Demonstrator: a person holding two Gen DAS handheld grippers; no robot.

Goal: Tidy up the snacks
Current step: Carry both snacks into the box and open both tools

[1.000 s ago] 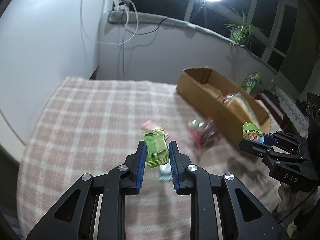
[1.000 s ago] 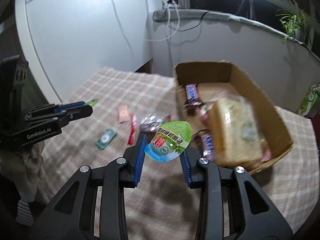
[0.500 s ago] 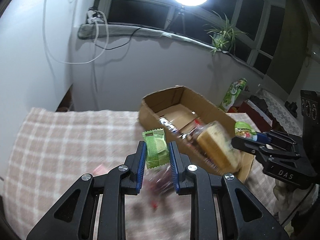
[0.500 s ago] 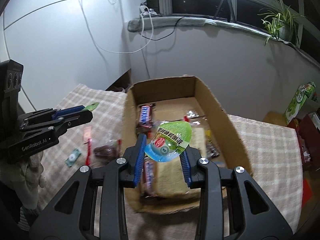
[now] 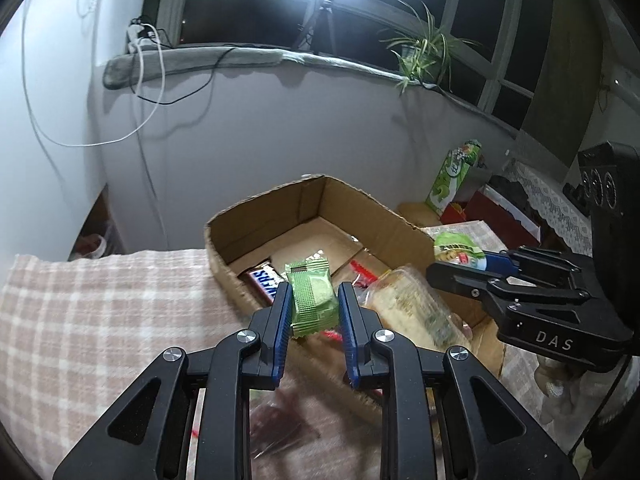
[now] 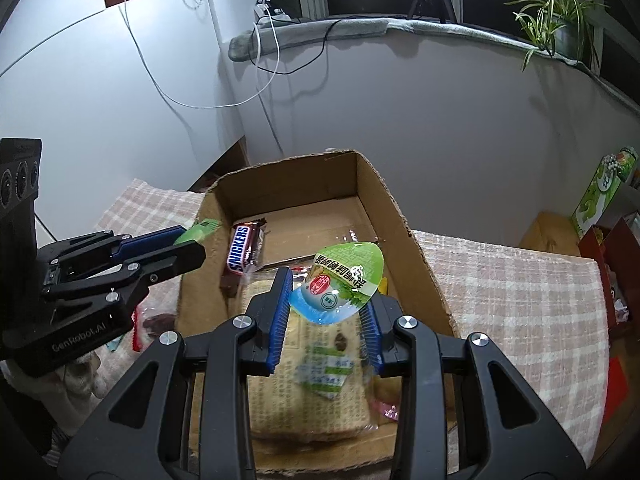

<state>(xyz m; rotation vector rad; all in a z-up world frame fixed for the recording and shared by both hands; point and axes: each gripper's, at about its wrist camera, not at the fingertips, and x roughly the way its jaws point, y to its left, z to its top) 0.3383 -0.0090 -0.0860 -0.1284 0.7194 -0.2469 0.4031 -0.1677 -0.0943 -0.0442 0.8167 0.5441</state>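
My left gripper (image 5: pixel 314 300) is shut on a green wrapped snack packet (image 5: pixel 312 298), held above the near left corner of the open cardboard box (image 5: pixel 280 204). My right gripper (image 6: pixel 326 296) is shut on a jelly cup with a green lid (image 6: pixel 340 280) over the middle of the same box (image 6: pixel 392 208). Inside lie a Snickers bar (image 6: pixel 242 250), a large wrapped bread loaf (image 6: pixel 308 384) and small sweets. In the left wrist view the right gripper (image 5: pixel 460 260) with its cup (image 5: pixel 456 248) hangs at the right; in the right wrist view the left gripper (image 6: pixel 192 242) is at the left.
The box stands on a pink checked tablecloth (image 5: pixel 100 320). Loose snacks lie on the cloth, among them a dark packet (image 5: pixel 276 428) and a red wrapper (image 6: pixel 136 328). A green carton (image 5: pixel 456 176) and a red box (image 5: pixel 500 216) stand to the right. A white wall (image 5: pixel 260 128) is behind.
Both grippers have travelled from over the cloth to above the box, each keeping its snack. The box now fills the middle of both views.
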